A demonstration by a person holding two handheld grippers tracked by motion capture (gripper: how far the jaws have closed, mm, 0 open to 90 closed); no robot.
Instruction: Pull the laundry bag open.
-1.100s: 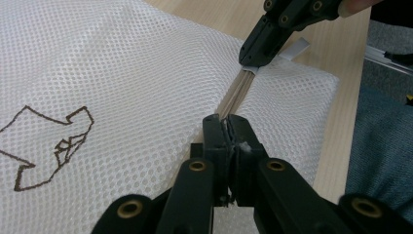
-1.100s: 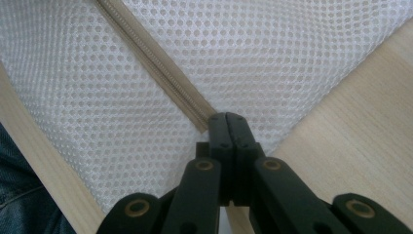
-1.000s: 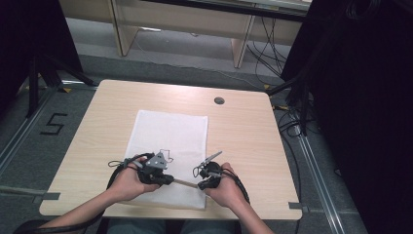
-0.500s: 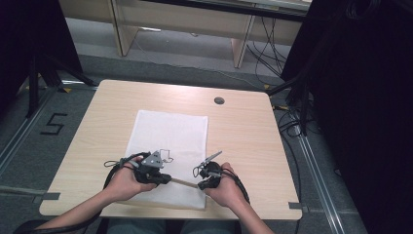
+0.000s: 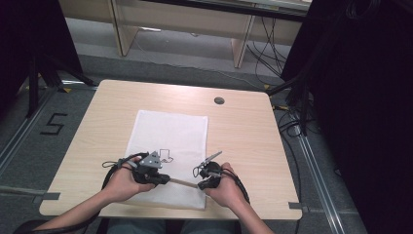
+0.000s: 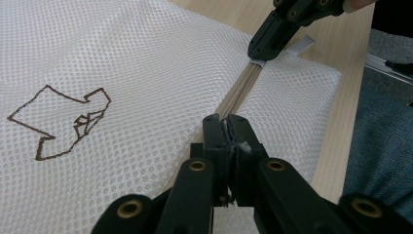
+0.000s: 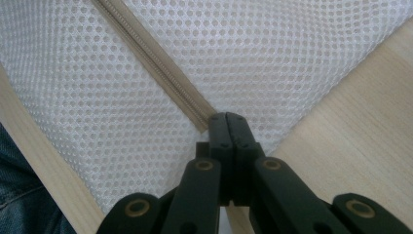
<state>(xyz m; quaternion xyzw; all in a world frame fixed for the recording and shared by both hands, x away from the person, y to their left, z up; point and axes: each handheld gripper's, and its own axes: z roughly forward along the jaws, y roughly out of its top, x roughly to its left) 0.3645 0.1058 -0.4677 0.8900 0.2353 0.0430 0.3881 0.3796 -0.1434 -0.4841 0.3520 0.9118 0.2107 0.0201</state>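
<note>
left gripper (image 6: pixel 229 127): jaws pinched together on the zipper pull (image 6: pixel 240 145), a small white bit caught between the tips; sits mid-way along the zip line, probably so the slider can be dragged along the track.
right gripper (image 7: pixel 227 121): jaws pressed together on the end of the zipper (image 7: pixel 160 73) at the bag's corner; in the left gripper view it (image 6: pixel 272 41) clamps by a white tab at the far end. Judged as an anchor, keeps the fabric taut while the other hand pulls.
zipper: tan track, runs straight between the two grippers near the bag's front edge; looks closed along the stretch between them.
mesh bag (image 5: pixel 170 141): white net laundry bag, lies flat on the table, long side running away from the person; brown outline logo (image 6: pixel 58 117) just beside the left gripper.
hands: left hand (image 5: pixel 122 181) and right hand (image 5: pixel 225 189) close together at the near edge, facing each other along the zip.
table (image 5: pixel 243 146): light wood, bag near centre-front; small dark grommet hole (image 5: pixel 219 101) well apart at the far side.
</note>
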